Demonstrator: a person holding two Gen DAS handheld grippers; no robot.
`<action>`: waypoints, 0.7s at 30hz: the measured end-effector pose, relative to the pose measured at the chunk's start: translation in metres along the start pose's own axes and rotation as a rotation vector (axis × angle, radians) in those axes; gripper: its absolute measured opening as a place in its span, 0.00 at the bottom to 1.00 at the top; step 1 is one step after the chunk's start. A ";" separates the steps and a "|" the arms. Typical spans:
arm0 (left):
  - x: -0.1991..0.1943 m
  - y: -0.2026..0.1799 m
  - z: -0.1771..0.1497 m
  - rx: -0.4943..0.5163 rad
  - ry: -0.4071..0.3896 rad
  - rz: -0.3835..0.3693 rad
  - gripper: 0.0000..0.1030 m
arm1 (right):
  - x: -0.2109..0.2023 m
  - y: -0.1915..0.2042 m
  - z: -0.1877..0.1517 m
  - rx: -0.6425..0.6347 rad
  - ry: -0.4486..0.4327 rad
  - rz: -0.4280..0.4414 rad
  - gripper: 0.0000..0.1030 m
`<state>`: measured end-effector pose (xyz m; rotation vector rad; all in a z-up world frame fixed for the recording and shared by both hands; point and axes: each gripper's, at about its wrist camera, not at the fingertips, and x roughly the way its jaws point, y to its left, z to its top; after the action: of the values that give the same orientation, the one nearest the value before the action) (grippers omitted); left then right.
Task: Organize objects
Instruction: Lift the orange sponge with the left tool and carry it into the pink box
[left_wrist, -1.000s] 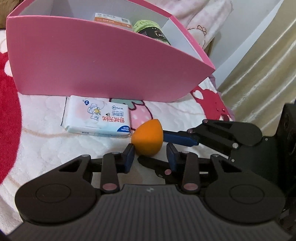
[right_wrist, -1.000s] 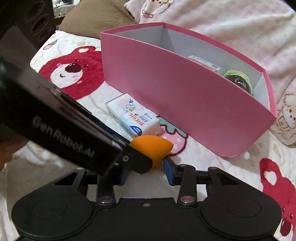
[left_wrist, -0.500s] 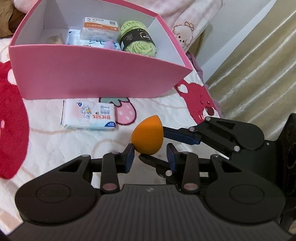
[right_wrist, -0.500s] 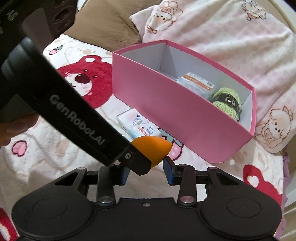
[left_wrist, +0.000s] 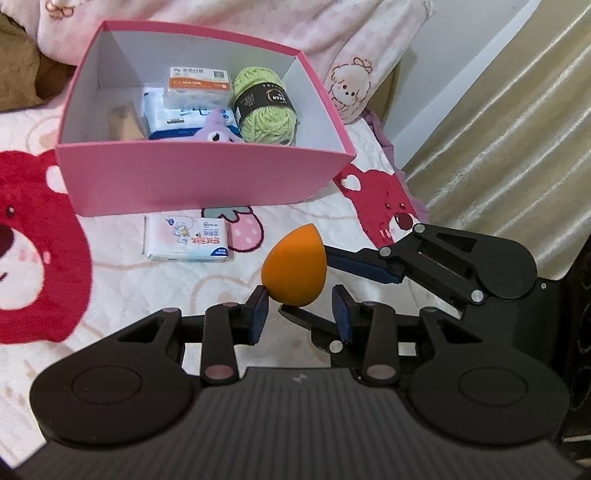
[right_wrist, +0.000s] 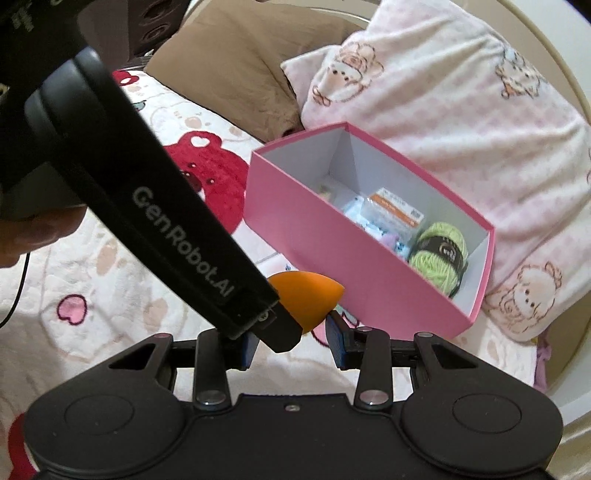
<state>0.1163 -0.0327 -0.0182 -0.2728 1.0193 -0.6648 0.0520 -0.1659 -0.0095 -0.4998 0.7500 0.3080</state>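
An orange egg-shaped sponge (left_wrist: 294, 266) is held up in the air above the bedspread, in front of the pink box (left_wrist: 207, 181). My right gripper (right_wrist: 291, 341) is shut on the sponge (right_wrist: 308, 299); in the left wrist view its fingers (left_wrist: 364, 267) reach in from the right and pinch the sponge. My left gripper (left_wrist: 301, 314) is open, its pads on either side of the sponge's base and just below it. In the right wrist view the left gripper's body hides part of the sponge. A white tissue pack (left_wrist: 186, 238) lies on the bedspread in front of the box.
The pink box (right_wrist: 332, 240) holds green yarn (left_wrist: 264, 107), tissue packs (left_wrist: 197, 86), a small purple toy (left_wrist: 218, 131) and a tan item. Pink-white pillows (right_wrist: 461, 129) and a brown cushion (right_wrist: 229, 66) lie behind it. A curtain (left_wrist: 498, 129) hangs at the right.
Both grippers have risen together with the sponge, well above the bedspread. The box interior now shows from above and the box looks farther away.
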 end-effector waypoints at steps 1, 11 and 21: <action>-0.004 -0.001 0.001 -0.001 0.006 0.009 0.35 | -0.001 0.001 0.003 -0.005 -0.001 0.006 0.42; -0.043 -0.013 0.018 0.031 -0.053 0.083 0.35 | -0.011 0.003 0.040 -0.061 -0.051 -0.017 0.42; -0.042 -0.015 0.082 0.024 -0.049 0.163 0.35 | 0.006 -0.047 0.085 -0.024 -0.103 0.032 0.43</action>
<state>0.1660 -0.0251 0.0610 -0.1818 0.9747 -0.5204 0.1255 -0.1598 0.0540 -0.4914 0.6553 0.3708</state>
